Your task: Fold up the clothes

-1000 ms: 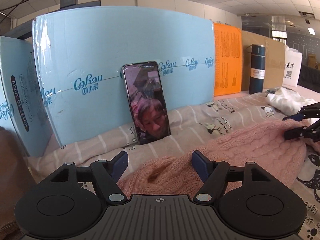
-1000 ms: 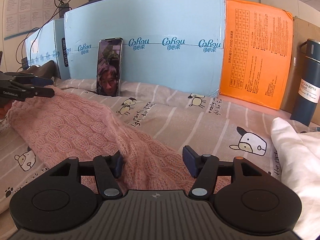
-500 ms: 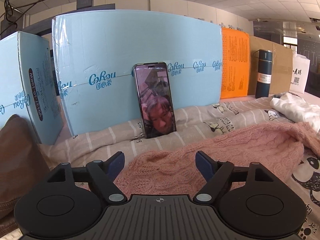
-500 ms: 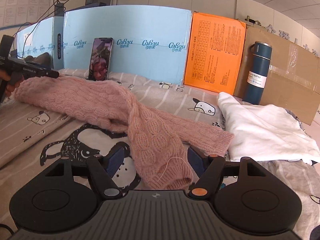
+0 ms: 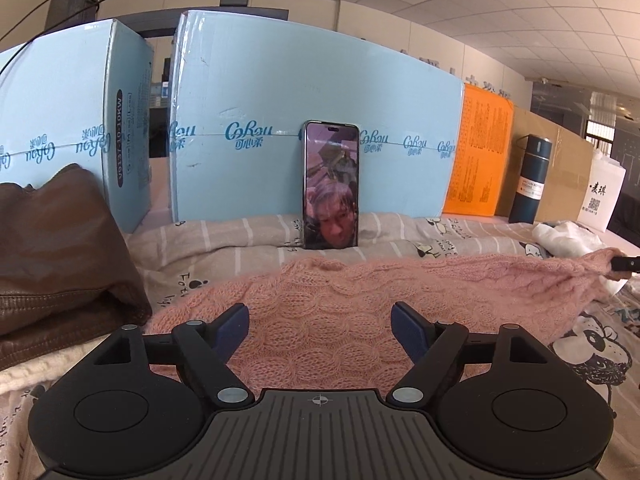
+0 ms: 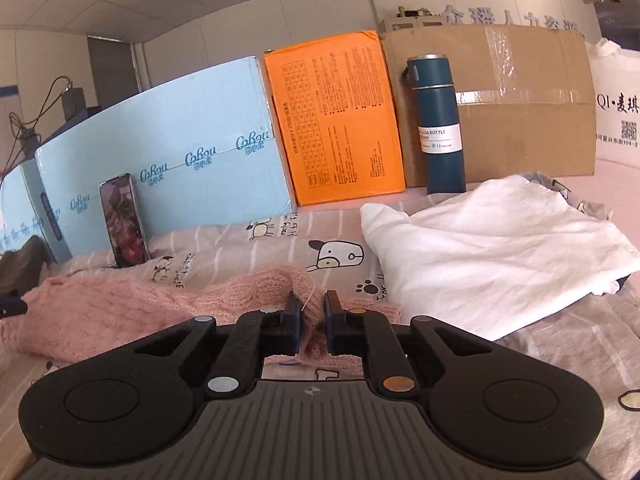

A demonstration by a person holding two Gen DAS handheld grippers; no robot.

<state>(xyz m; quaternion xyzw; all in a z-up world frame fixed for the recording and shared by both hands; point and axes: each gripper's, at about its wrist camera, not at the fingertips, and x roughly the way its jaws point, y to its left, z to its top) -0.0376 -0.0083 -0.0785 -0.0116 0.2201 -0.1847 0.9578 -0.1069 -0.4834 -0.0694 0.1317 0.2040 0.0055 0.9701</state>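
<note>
Left wrist view: compared with a second before, the phone (image 5: 331,185) stood nearer the middle of the frame and a brown jacket (image 5: 60,248) had come into sight at the left. The left gripper (image 5: 320,330) had widened a little early in that second; its jaws stood apart, with the pink sweater (image 5: 360,300) lying on the sheet (image 5: 224,240) below and between them, the pads not pressing it. The sweater stretched away to the right, where the tip of the other gripper showed at the frame edge against its far end.

Right wrist view: half a second earlier the right gripper (image 6: 311,322) had been spread above a sleeve end of the sweater (image 6: 120,312); its jaws had just been closing, and now they were clamped on a bunch of pink knit, a loose thread showing between the pads. The rest of the sweater trailed off to the left across the sheet (image 6: 240,248). A white garment (image 6: 500,248) lay to the right, apart from the sweater, with a blue bottle (image 6: 438,128) upright behind it.
</note>
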